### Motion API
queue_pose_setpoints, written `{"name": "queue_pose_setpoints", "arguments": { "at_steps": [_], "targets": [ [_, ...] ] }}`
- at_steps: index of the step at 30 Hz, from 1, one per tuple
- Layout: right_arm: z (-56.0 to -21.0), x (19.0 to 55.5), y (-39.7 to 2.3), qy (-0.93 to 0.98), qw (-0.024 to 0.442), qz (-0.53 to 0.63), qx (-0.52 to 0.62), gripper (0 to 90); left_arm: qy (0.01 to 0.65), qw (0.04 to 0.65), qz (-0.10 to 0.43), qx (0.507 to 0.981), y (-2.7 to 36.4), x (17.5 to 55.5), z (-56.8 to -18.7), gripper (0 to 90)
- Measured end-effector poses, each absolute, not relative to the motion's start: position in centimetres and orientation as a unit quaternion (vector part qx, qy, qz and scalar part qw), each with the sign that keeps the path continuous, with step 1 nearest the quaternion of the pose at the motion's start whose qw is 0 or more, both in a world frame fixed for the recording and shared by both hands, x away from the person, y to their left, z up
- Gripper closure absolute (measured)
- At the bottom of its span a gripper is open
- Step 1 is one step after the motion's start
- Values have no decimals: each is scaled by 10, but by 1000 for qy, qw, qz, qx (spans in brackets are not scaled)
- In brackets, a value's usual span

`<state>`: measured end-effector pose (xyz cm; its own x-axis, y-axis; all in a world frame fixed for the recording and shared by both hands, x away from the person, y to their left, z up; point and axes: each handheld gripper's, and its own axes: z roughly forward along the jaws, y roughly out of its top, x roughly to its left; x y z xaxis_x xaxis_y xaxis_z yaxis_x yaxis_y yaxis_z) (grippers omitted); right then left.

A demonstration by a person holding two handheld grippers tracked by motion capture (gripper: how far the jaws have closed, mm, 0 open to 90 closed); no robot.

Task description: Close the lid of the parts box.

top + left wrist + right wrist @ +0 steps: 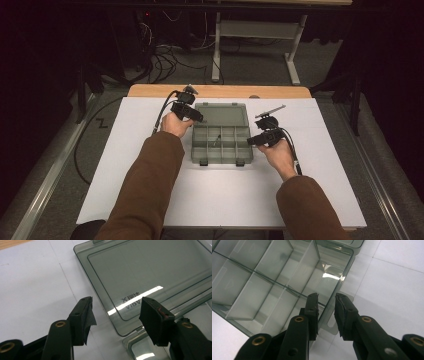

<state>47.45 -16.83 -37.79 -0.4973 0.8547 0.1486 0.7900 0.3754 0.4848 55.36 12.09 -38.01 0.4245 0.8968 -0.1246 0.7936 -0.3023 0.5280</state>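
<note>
Working an open compartment box mid-table, my hands flanking it.

Left gripper view: my left gripper gapes empty over the lid. Right gripper view: my right gripper straddles the box's wall, unclenched; next, pinch it steady.

A white table with a wooden far edge, cables beyond.

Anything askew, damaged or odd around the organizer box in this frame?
One thing: on the left claw, the dark pad lining of one jaw has peeled away and hangs loose. The clear grey plastic compartment box lies open and square on the white table, its flat lid folded back, nothing spilled.
</note>
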Motion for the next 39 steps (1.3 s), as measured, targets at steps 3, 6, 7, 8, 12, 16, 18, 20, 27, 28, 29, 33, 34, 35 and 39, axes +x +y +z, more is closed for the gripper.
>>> {"name": "queue_pose_setpoints", "arguments": {
  "at_steps": [3, 6, 7, 8, 12, 16, 18, 20, 27, 28, 29, 33, 34, 35, 39],
  "targets": [
    [-378, 474, -168, 827, 64, 254, 498, 742, 535, 270, 84, 796, 123, 558, -384, 435],
    [-378, 474, -168, 827, 64, 254, 497, 742, 550, 278, 58, 785, 127, 563, -391, 438],
    [-378, 475, -168, 828, 64, 253, 496, 742, 551, 279, 52, 785, 127, 564, -393, 440],
    [-378, 475, -168, 828, 64, 253, 496, 742, 551, 279, 52, 785, 127, 564, -393, 442],
    [-378, 474, -168, 827, 63, 254, 498, 743, 553, 278, 38, 785, 125, 566, -397, 448],
    [-378, 474, -168, 827, 64, 254, 497, 743, 562, 283, 21, 777, 125, 568, -401, 441],
    [-378, 474, -168, 826, 65, 255, 498, 742, 566, 286, 14, 774, 126, 569, -401, 438],
    [-378, 474, -168, 826, 65, 255, 498, 743, 572, 290, -1, 768, 128, 570, -403, 433],
    [-378, 474, -168, 826, 64, 256, 498, 742, 577, 289, -25, 763, 128, 572, -406, 413],
    [-378, 474, -168, 826, 65, 255, 498, 743, 579, 290, -27, 762, 128, 572, -406, 406],
    [-378, 474, -168, 827, 65, 256, 497, 742, 579, 291, -29, 761, 128, 572, -407, 404],
    [-378, 474, -168, 826, 64, 255, 498, 742, 580, 292, -33, 759, 128, 573, -407, 404],
    [-378, 474, -168, 826, 64, 256, 498, 742, 580, 292, -33, 759, 128, 573, -407, 405],
    [-378, 474, -168, 826, 64, 256, 498, 742, 582, 295, -37, 757, 129, 573, -408, 405],
    [-378, 474, -168, 825, 64, 255, 500, 742, 583, 293, -38, 757, 129, 573, -407, 408]
  ]
}}
